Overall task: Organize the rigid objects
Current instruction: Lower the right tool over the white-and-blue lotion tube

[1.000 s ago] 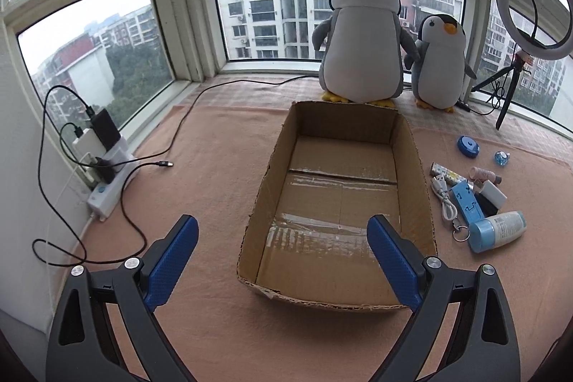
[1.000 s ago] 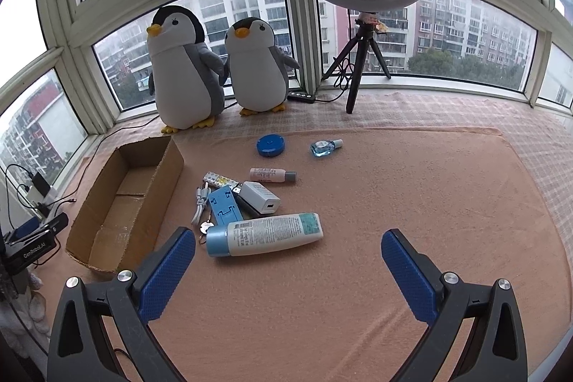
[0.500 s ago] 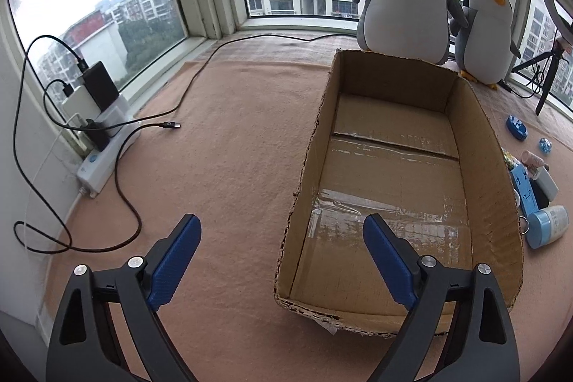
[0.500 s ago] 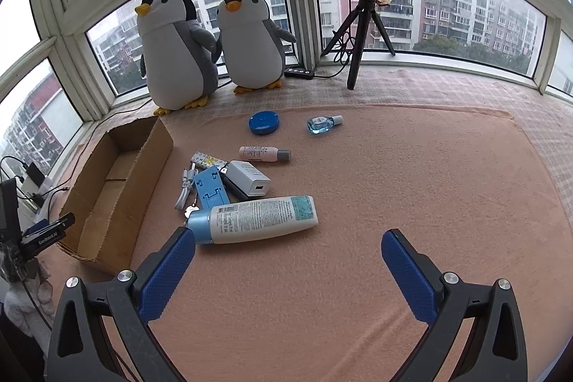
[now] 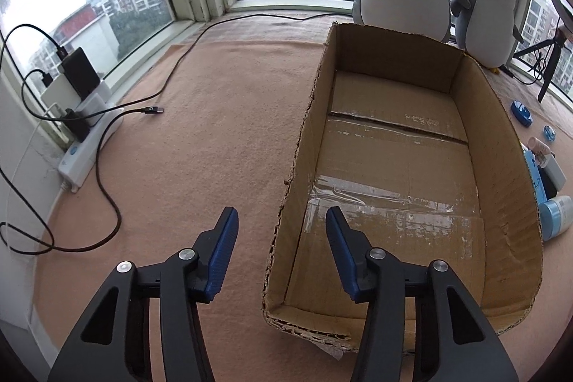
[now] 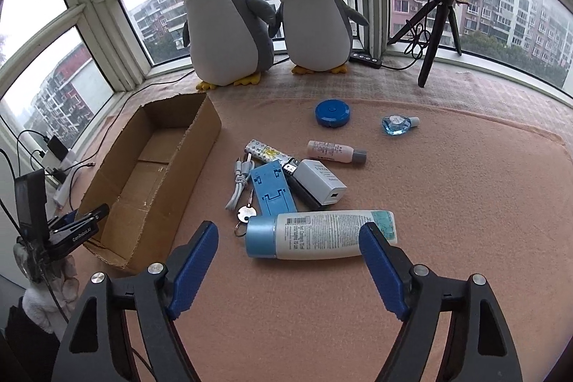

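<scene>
Right claw point(image 6: 288, 269) gapes wide, empty, over white lotion bottle point(image 6: 322, 234) with blue cap, lying flat.

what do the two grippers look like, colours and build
Both match: the left gripper and right gripper have black plastic arms with triangular cutouts, silver round screws at the pivots, and ribbed blue finger pads. White "GenRobot.AI" lettering marks the left one's side in the right wrist view.

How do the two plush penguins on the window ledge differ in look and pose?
The left penguin is bigger than the right penguin. The left penguin is turned partly sideways, while the right penguin faces the camera squarely. The left one's black cap covers more of its head. Both stand upright, grey and white, with orange beaks and yellow feet.
</scene>
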Available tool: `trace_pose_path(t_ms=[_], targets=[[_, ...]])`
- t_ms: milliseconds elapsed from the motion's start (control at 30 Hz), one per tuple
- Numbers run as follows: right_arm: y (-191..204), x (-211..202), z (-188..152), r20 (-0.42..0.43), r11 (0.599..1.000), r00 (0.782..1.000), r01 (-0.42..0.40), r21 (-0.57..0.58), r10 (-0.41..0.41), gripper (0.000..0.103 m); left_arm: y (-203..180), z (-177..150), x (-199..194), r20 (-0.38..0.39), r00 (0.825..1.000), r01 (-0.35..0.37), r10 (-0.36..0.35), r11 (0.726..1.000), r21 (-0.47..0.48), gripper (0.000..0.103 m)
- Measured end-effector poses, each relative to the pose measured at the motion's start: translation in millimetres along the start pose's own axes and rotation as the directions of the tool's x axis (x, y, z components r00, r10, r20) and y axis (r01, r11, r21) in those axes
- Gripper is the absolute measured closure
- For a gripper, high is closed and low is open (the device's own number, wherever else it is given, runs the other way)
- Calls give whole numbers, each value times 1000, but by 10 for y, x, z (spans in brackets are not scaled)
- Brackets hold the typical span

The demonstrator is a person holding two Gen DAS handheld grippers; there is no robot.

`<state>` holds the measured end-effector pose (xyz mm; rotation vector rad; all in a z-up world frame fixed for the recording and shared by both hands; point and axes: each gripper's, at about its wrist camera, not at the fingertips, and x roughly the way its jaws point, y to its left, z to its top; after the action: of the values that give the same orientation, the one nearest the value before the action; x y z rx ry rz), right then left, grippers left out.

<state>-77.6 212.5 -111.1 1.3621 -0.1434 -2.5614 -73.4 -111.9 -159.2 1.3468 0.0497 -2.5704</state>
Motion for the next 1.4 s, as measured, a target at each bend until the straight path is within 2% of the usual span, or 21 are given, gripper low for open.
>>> trace_pose_path(t_ms=[33,67,300,500,633,833,1000,1300,1400], targets=[[21,70,27,-21,1000,999,-26,9,27,45,-4,-6,9,-2,1000,3,-3,1000,0,56],[44,138,52,-40,999,998,-46,20,46,48,-6,-12,20,-4,1000,6,-6,1000,0,58],[118,581,191,-145,986,981,-114,122,131,56,5,-49,61,-14,1000,27,-27,1000,-5,61],[47,891,242,-204,962,962,-130,242,181,57,-8,-49,83,-16,999,38,-38,999,-3,62],[51,993,263,-228,959,956,-123,257,184,57,-25,-50,99,-18,999,42,-42,999,-4,62],[69,958,171,-260,963,946,-133,236,194,57,-21,-45,111,-18,999,44,-44,999,-4,62],[-7,848,36,-268,971,946,-130,199,182,57,-19,-46,115,-17,999,45,-45,999,-6,62],[-278,654,-70,-253,973,954,-107,203,158,57,-22,-43,112,-16,999,40,-40,999,-5,62],[-315,463,-133,-201,974,965,-129,187,167,56,-24,-45,111,-16,999,39,-39,999,-5,62]])
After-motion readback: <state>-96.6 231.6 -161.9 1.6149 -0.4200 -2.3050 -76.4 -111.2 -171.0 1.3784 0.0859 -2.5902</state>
